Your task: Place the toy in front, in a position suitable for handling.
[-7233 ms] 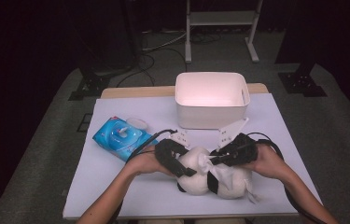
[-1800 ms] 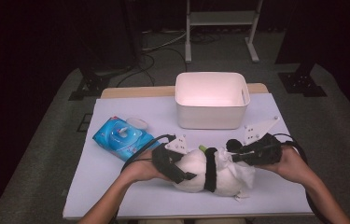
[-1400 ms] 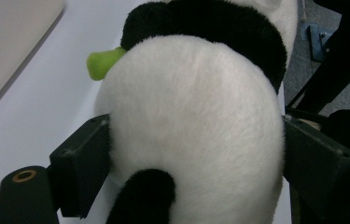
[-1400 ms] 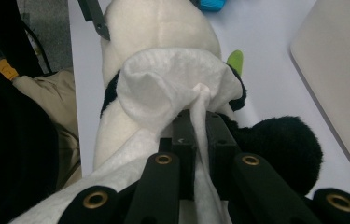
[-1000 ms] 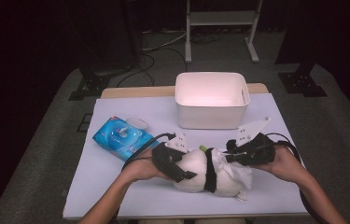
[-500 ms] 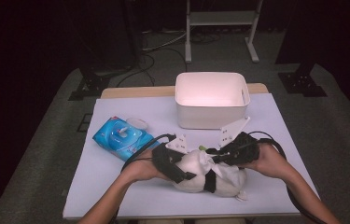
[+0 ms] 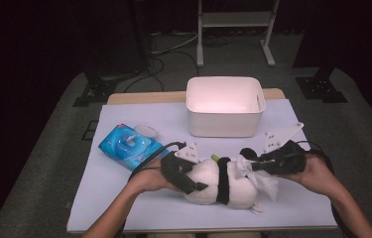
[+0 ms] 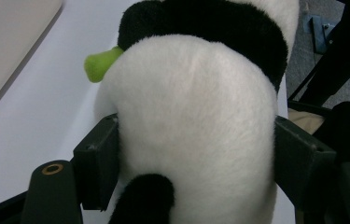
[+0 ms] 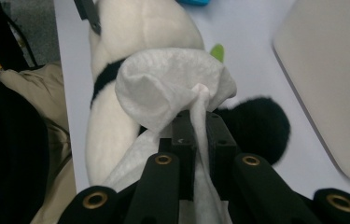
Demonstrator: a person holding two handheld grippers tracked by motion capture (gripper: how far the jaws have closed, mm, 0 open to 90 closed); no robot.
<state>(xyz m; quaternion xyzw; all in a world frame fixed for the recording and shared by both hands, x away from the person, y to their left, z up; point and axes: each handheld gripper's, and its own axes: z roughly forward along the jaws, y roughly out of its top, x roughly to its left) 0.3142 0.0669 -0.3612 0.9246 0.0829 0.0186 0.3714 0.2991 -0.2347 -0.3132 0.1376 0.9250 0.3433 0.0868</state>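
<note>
- the panda plush point(image 7: 223, 186) lies on its side at the front of the tabletop point(image 7: 124, 198), where it lay half a second ago.
- the white wipe point(image 9: 172, 84) is draped on the panda's head.
- the right gripper point(image 7: 263, 161), clamped on the wipe, has shifted right since then.
- the left gripper point(image 7: 193, 181) squeezes the panda's body between its jaws, hand low on the tabletop.

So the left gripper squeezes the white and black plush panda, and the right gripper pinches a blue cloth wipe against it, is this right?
Not quite: the wipe is white, as the right gripper view shows. The left gripper does squeeze the plush panda, and the right gripper pinches the wipe.
</note>
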